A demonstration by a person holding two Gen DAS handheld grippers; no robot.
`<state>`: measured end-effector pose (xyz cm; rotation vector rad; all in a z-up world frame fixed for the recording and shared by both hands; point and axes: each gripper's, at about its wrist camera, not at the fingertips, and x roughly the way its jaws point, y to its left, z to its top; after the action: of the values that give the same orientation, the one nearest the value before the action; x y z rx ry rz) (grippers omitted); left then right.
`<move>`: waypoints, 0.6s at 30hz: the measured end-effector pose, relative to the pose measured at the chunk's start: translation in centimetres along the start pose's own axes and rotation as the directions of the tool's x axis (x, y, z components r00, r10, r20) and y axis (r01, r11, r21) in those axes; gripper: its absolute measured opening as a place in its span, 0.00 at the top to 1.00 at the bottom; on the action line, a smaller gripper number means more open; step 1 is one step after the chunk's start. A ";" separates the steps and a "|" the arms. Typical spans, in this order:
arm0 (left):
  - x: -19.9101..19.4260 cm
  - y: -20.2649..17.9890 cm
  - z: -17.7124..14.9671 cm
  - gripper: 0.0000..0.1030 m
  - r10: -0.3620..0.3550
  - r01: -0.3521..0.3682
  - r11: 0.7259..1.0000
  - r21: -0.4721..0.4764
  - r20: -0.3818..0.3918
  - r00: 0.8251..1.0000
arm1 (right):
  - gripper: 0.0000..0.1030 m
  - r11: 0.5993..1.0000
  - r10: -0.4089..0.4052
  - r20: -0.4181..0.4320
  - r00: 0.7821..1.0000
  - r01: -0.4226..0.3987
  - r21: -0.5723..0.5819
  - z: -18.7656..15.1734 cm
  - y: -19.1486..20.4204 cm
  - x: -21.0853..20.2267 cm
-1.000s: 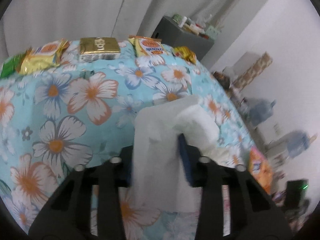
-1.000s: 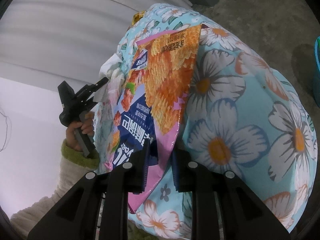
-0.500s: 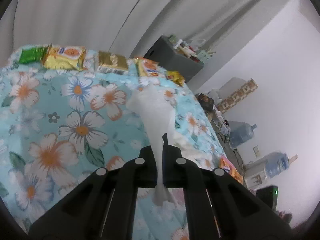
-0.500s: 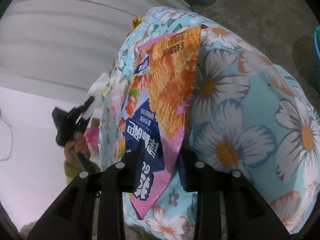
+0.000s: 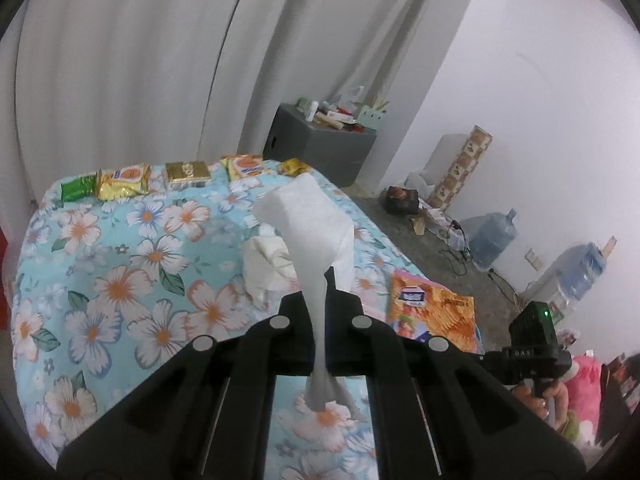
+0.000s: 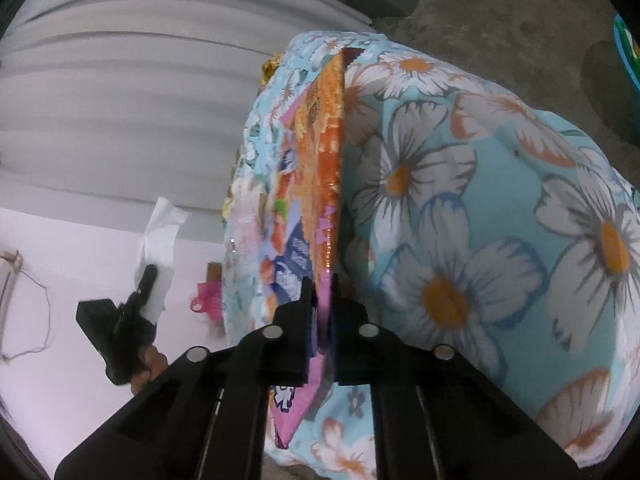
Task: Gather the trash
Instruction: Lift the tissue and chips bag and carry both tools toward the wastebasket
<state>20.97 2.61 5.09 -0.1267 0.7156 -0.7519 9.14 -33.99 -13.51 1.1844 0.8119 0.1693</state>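
Observation:
My left gripper [image 5: 319,280] is shut on a white tissue [image 5: 310,220] and holds it lifted above the floral-covered table [image 5: 120,264]. A second crumpled white tissue [image 5: 266,256] lies on the cloth just beyond. My right gripper [image 6: 323,284] is shut on the edge of an orange and pink snack bag [image 6: 316,184], which also shows in the left wrist view [image 5: 432,312] at the table's right edge. The right gripper's body [image 5: 532,344] shows at lower right, and the left gripper with its tissue [image 6: 156,240] shows in the right wrist view.
Several snack packets [image 5: 124,178] line the table's far edge by the curtain. A grey cabinet [image 5: 320,148] with clutter stands behind. Water jugs [image 5: 494,236], cables and boxes are on the floor at right. A blue bin rim [image 6: 628,52] is at far right.
My left gripper closed on the tissue and lifted it off the table, pulling back. My right gripper closed on the snack bag and tilted it up on edge.

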 end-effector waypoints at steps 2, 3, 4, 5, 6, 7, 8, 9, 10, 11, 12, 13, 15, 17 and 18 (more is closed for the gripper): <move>-0.6 -1.0 -0.2 0.99 -0.007 0.007 1.000 0.012 0.009 1.000 | 0.95 1.000 0.006 0.009 1.000 -0.006 -0.017 -0.1 0.4 -0.7; -0.8 -1.5 -0.3 0.99 -0.015 0.015 1.000 0.018 0.008 1.000 | 0.96 1.000 0.008 0.014 1.000 -0.008 -0.023 -0.2 0.5 -1.0; -0.9 -2.1 -0.4 0.99 -0.018 0.018 0.999 0.028 0.005 1.000 | 0.96 0.999 0.012 0.023 1.000 -0.011 -0.034 -0.4 0.8 -1.7; -1.0 -2.7 -0.4 0.99 -0.018 0.018 0.999 0.041 0.003 1.000 | 0.96 0.999 0.014 0.031 0.999 -0.013 -0.042 -0.4 1.0 -2.1; -1.2 -3.4 -0.5 0.99 -0.016 0.016 0.998 0.058 0.002 1.000 | 0.96 0.998 0.016 0.045 0.999 -0.014 -0.056 -0.5 1.3 -2.8; -1.3 -4.0 -0.5 0.99 -0.019 0.018 0.997 0.071 0.003 1.000 | 0.96 0.997 0.019 0.064 0.998 -0.014 -0.074 -0.6 1.7 -3.8; -1.5 -4.6 -0.5 0.99 -0.024 0.024 0.996 0.083 0.005 1.000 | 0.97 0.996 0.021 0.074 0.997 -0.015 -0.083 -0.7 1.9 -4.3; -1.6 -5.3 -0.5 0.99 -0.034 0.033 0.995 0.095 0.008 0.999 | 0.97 0.996 0.022 0.092 0.995 -0.014 -0.092 -0.9 2.1 -5.1; -1.7 -6.1 -0.5 0.99 -0.046 0.045 0.993 0.107 0.009 0.999 | 0.97 0.995 0.025 0.111 0.994 -0.014 -0.101 -1.0 2.3 -6.0; -1.8 -6.9 -0.5 0.99 -0.059 0.057 0.992 0.116 0.009 0.998 | 0.97 0.994 0.028 0.125 0.992 -0.015 -0.107 -1.1 2.5 -6.6; -1.9 -7.6 -0.5 0.99 -0.069 0.067 0.990 0.123 0.008 0.998 | 0.97 0.993 0.033 0.144 0.989 -0.016 -0.114 -1.3 2.6 -7.5; -1.9 -8.4 -0.4 0.99 -0.081 0.079 0.988 0.132 0.006 0.997 | 0.97 0.993 0.036 0.159 0.987 -0.017 -0.119 -1.4 2.6 -8.2; -1.6 -10.2 -0.2 0.99 -0.114 0.114 0.983 0.145 -0.008 0.993 | 0.97 0.992 0.047 0.192 0.980 -0.024 -0.122 -1.5 2.6 -9.9; -1.0 -12.0 0.2 0.99 -0.153 0.155 0.975 0.157 -0.029 0.988 | 0.97 0.991 0.056 0.229 0.972 -0.026 -0.129 -1.4 2.6 -11.5; -0.5 -13.3 0.4 0.99 -0.178 0.182 0.968 0.172 -0.042 0.983 | 0.97 0.991 0.055 0.255 0.965 -0.021 -0.131 -1.3 2.4 -12.7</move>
<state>13.24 -6.88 10.33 -0.0219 0.6656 -0.9887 0.00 -38.60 -5.57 1.0756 0.5416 0.0939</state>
